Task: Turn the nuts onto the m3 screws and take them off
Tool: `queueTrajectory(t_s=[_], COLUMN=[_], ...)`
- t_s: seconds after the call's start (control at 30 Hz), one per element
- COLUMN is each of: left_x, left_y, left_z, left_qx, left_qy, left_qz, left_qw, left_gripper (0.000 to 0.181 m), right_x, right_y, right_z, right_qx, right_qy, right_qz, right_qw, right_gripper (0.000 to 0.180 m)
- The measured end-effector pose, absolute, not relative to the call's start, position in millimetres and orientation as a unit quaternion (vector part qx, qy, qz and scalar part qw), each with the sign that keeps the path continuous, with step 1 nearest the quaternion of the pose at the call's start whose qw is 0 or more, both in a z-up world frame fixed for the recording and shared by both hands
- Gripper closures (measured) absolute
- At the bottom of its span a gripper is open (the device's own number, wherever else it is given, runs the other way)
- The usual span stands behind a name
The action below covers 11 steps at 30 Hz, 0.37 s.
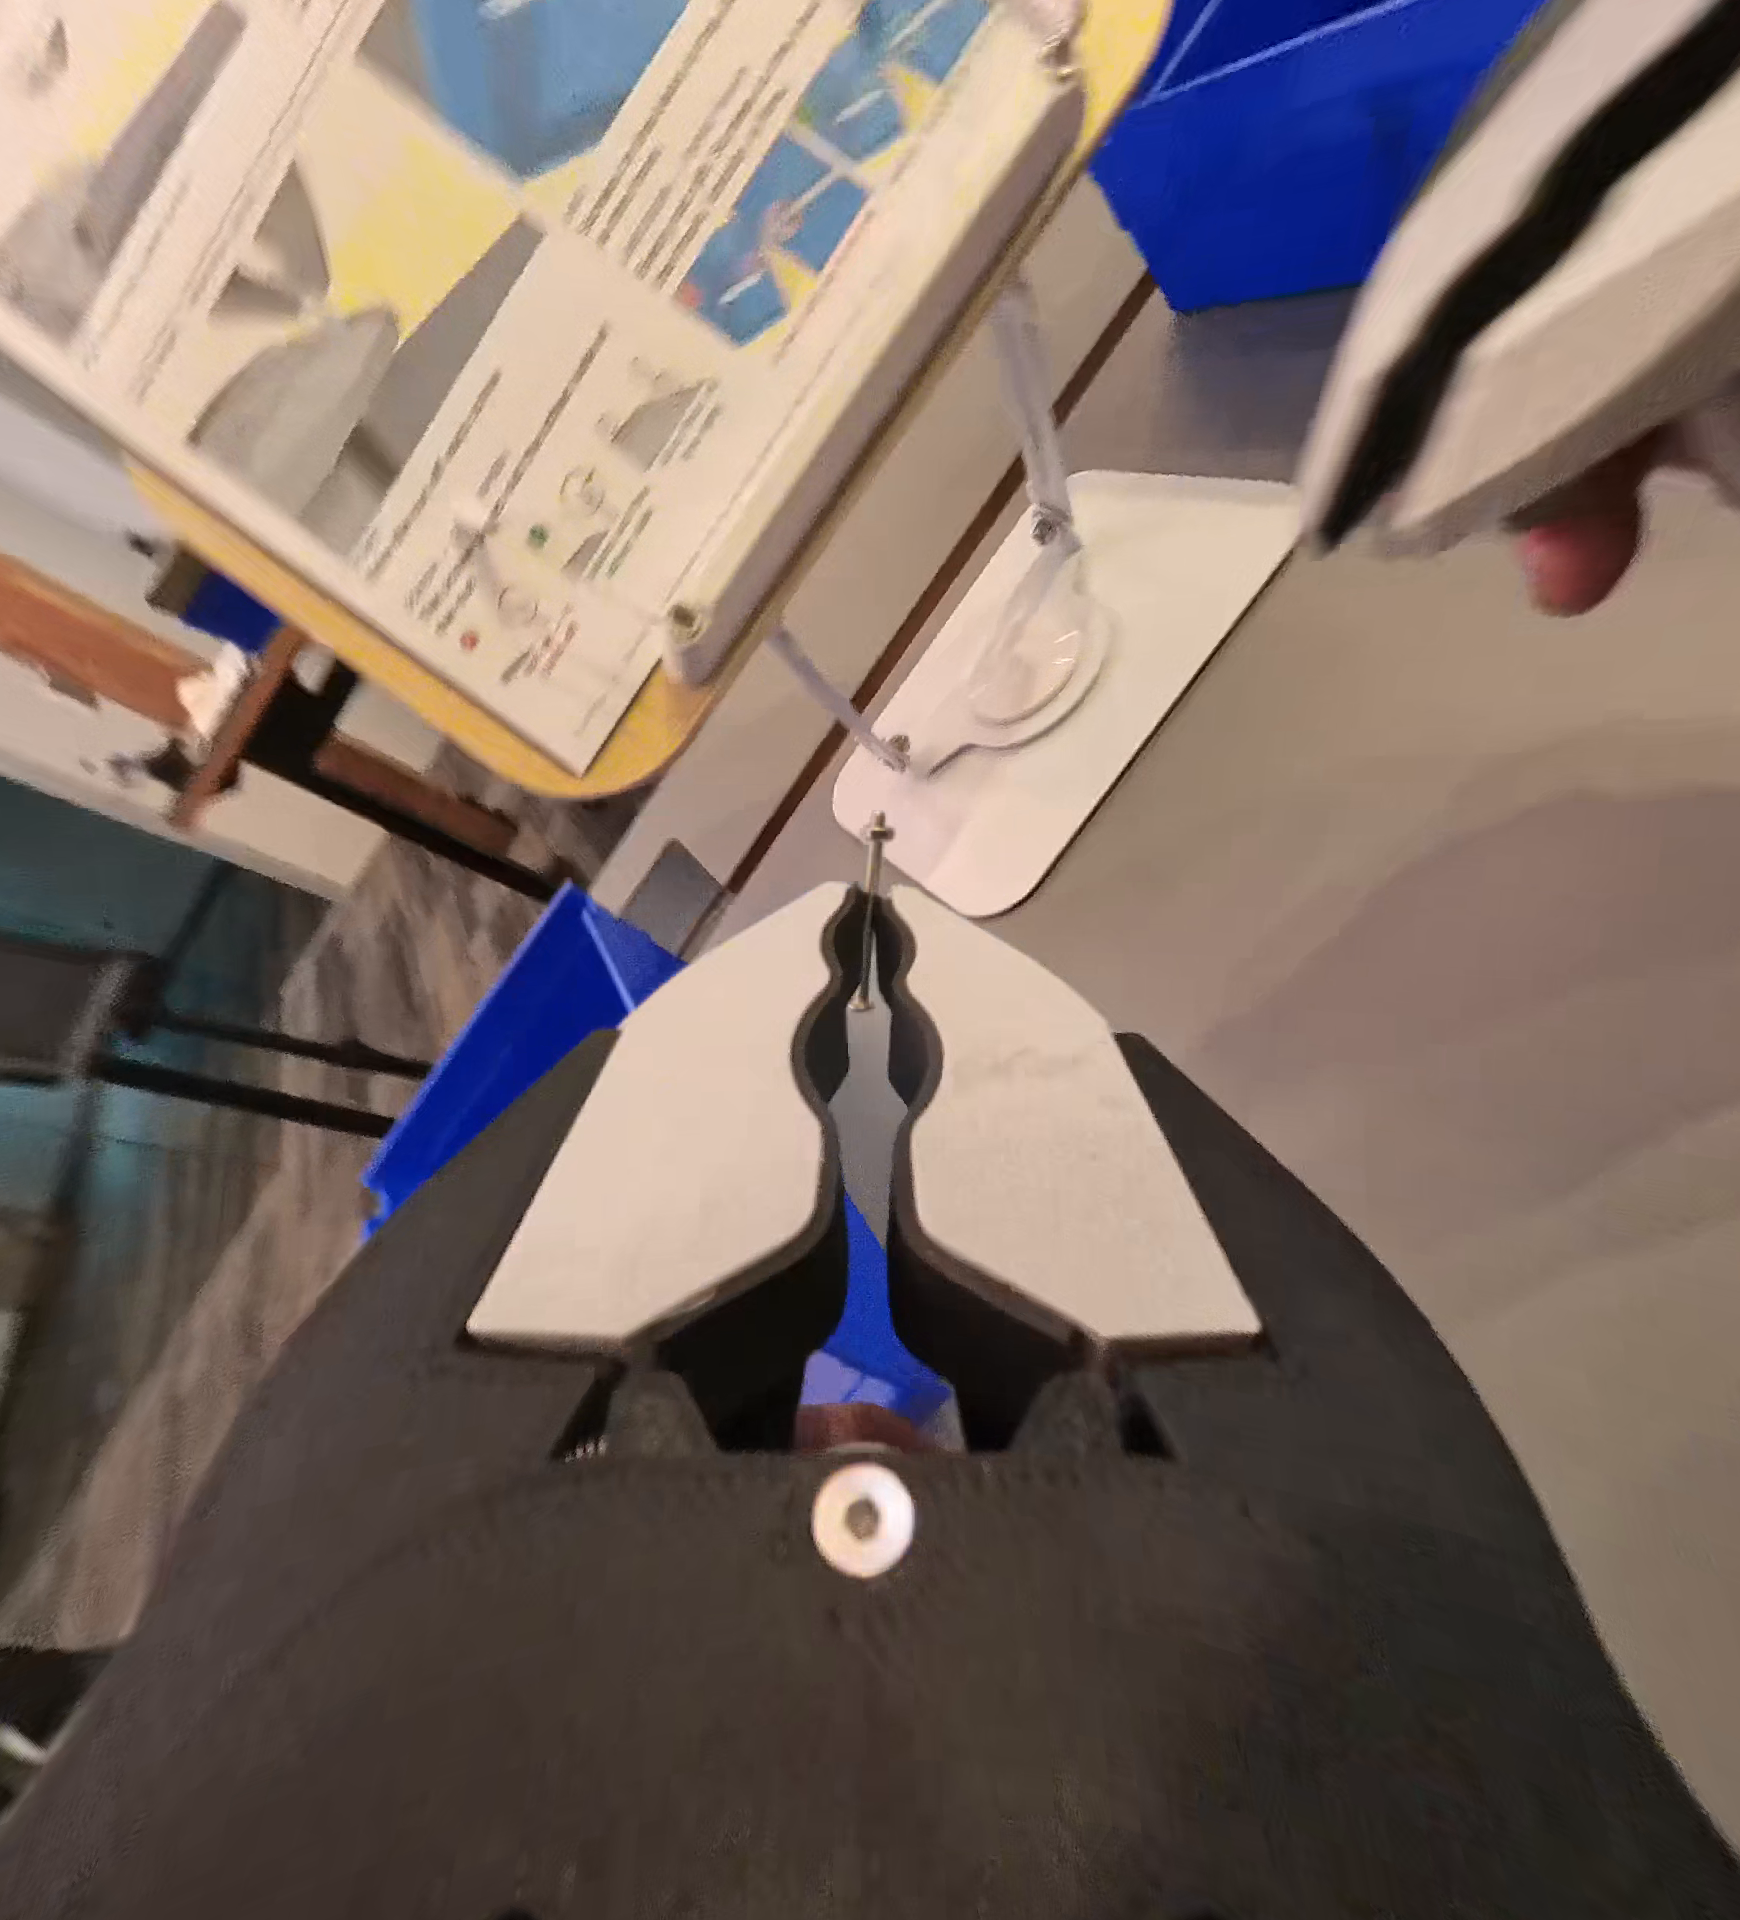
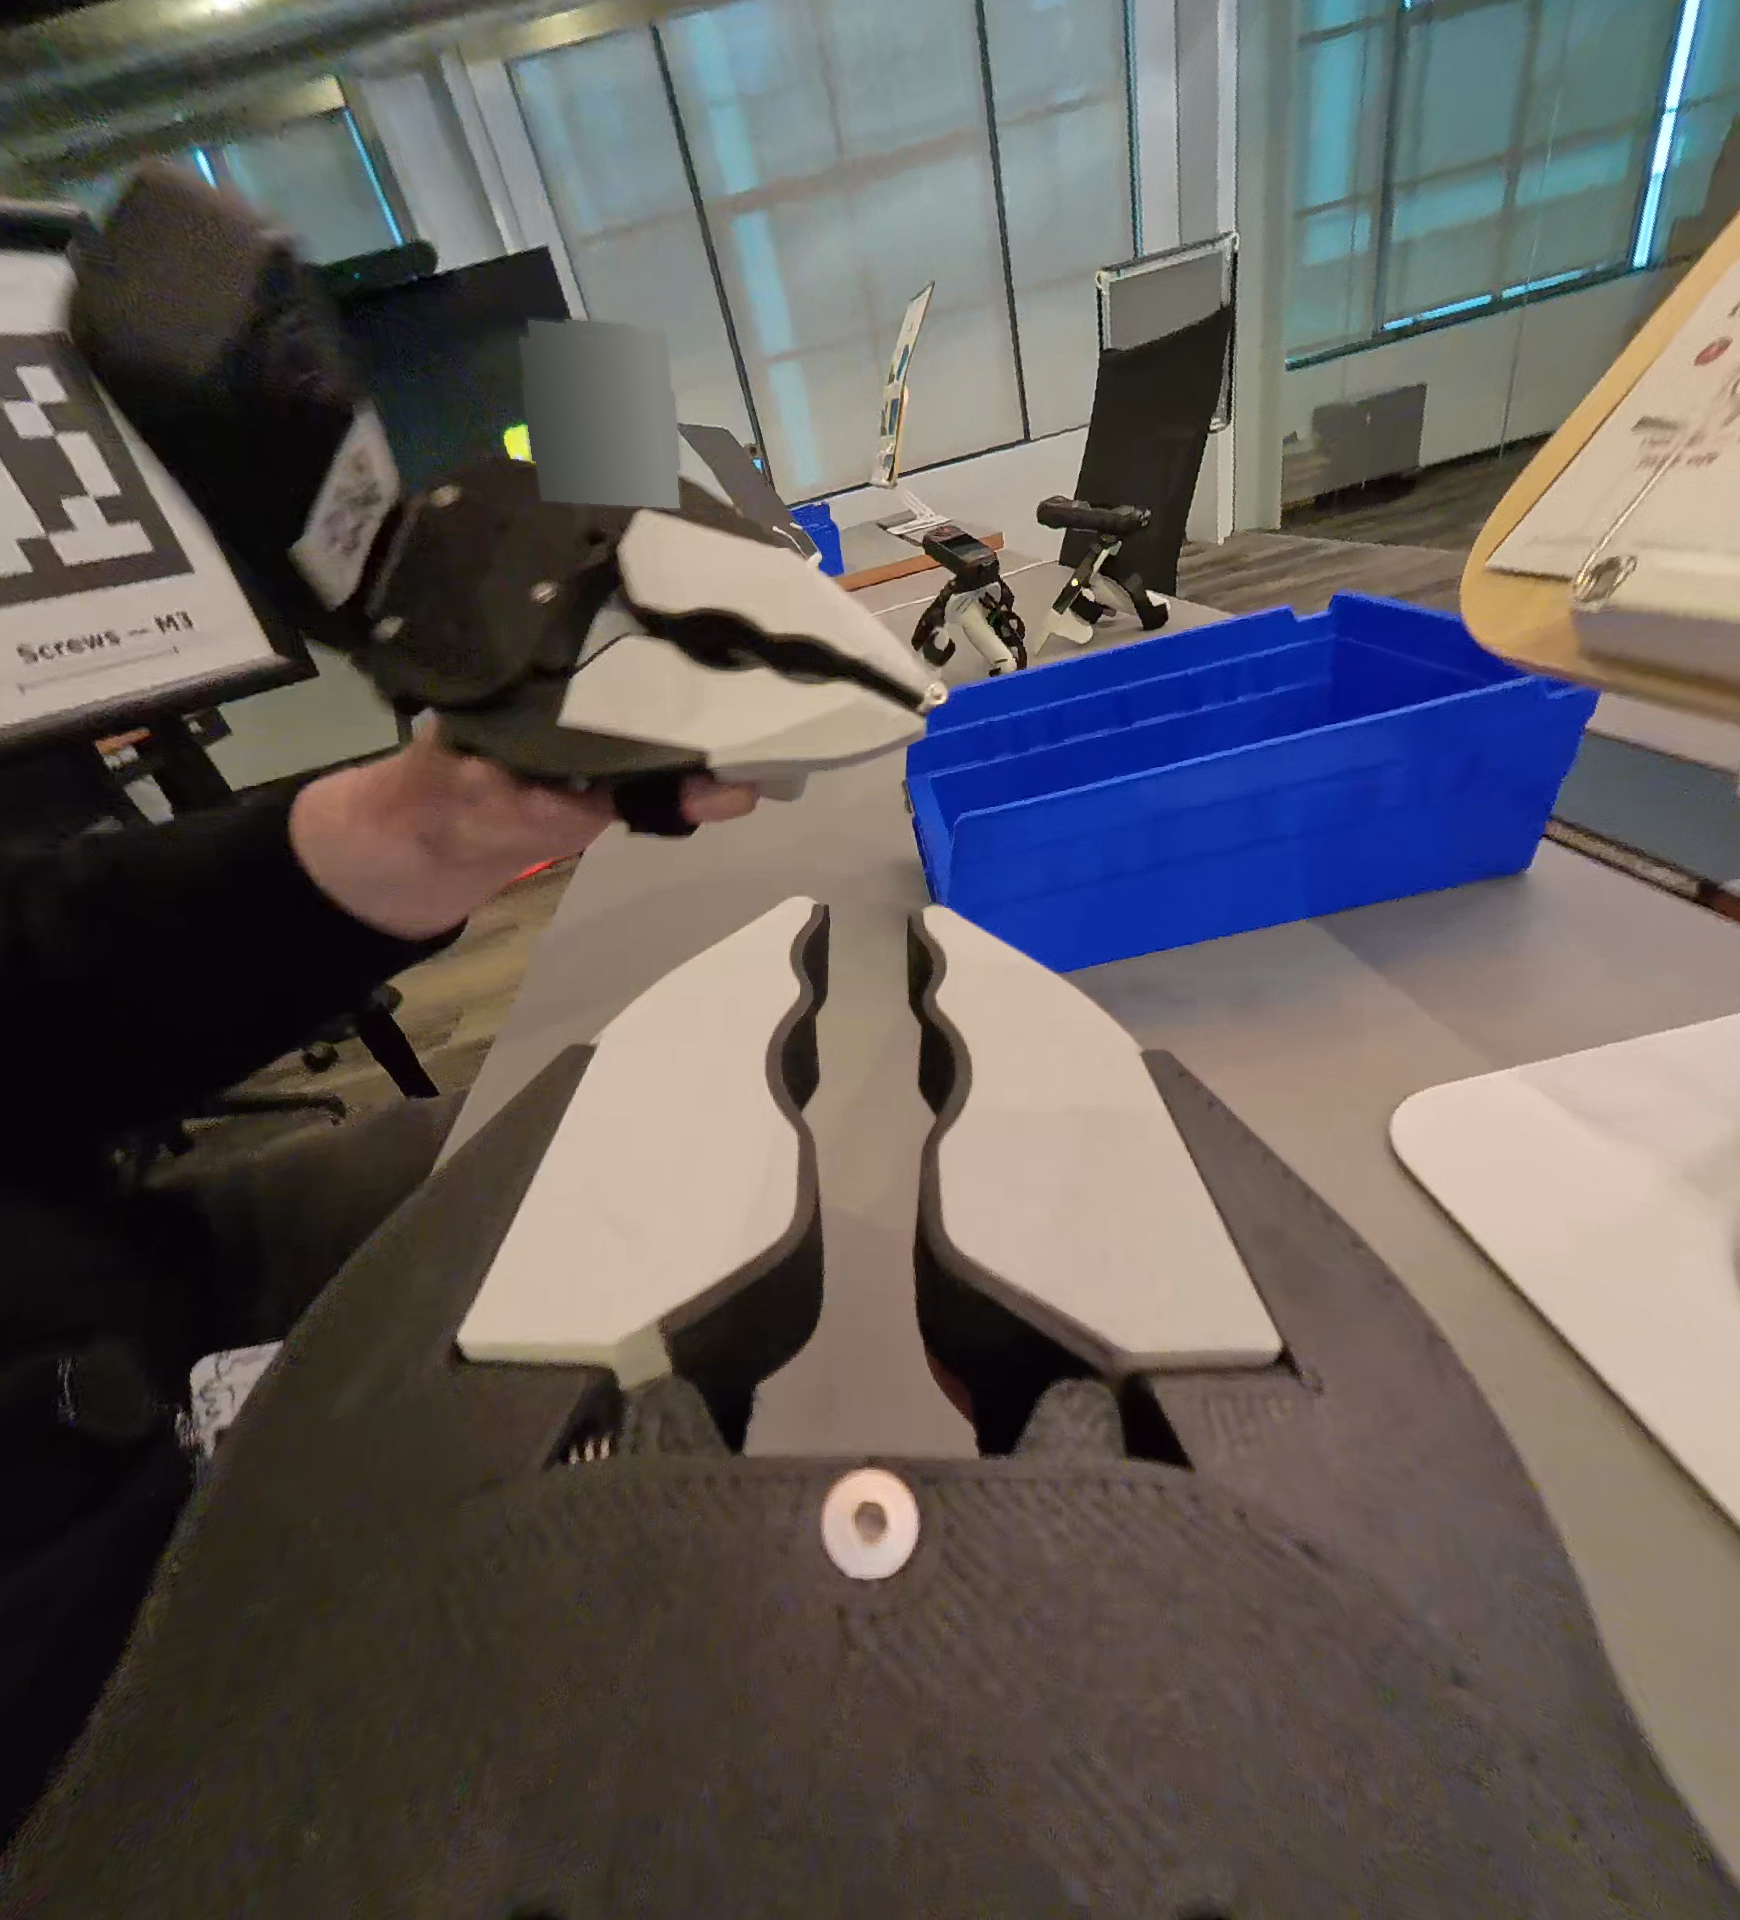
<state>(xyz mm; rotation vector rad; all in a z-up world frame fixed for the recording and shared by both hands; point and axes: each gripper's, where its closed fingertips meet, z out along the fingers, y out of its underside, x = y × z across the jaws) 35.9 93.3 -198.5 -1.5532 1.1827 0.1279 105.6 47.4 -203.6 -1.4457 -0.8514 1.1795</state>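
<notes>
A slim m3 screw (image 1: 872,914) is clamped between the tips of the left gripper (image 1: 871,904), its jaws closed on the shank so that the far end projects beyond the tips, free to be reached. A small nut (image 1: 878,828) appears to be seated near that projecting end, though it is too small to be made out with certainty. In the right wrist view the same gripper is seen raised above the worktop (image 2: 700,883), held in a hand (image 2: 450,831), with a glint of metal at its tips, and it is pointed to the right, toward the other tool.

The right gripper (image 2: 866,925) is held nearer, its jaws released with a clear gap between them and nothing inside. In the left wrist view it appears at the upper right, blurred, well apart from the screw.

A blue bin (image 2: 1250,769) stands on the worktop at the far side; whether parts lie in it cannot be told. An instruction board (image 1: 450,343) on a clear stand with a white base (image 1: 1084,686) stands at the right of the worktop, presumably placed so that it can be consulted during the work.

The screw is judged to be held steady so that the nut can be turned by the empty right gripper; that approach has not yet been made.
</notes>
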Motion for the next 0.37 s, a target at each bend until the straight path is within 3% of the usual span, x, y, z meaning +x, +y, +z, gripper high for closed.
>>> queueTrajectory(t_s=[0.37], left_x=[86], left_y=[69], left_z=[-233], left_qx=[-0.568], left_qy=[0.594], left_qz=[0.122], left_qw=[0.556], left_gripper=[0.179], right_x=[93], right_y=[58], right_z=[-227], right_qx=[-0.632], right_qy=[-0.339], right_qz=[0.491], right_qw=[0.496], right_gripper=[0.164])
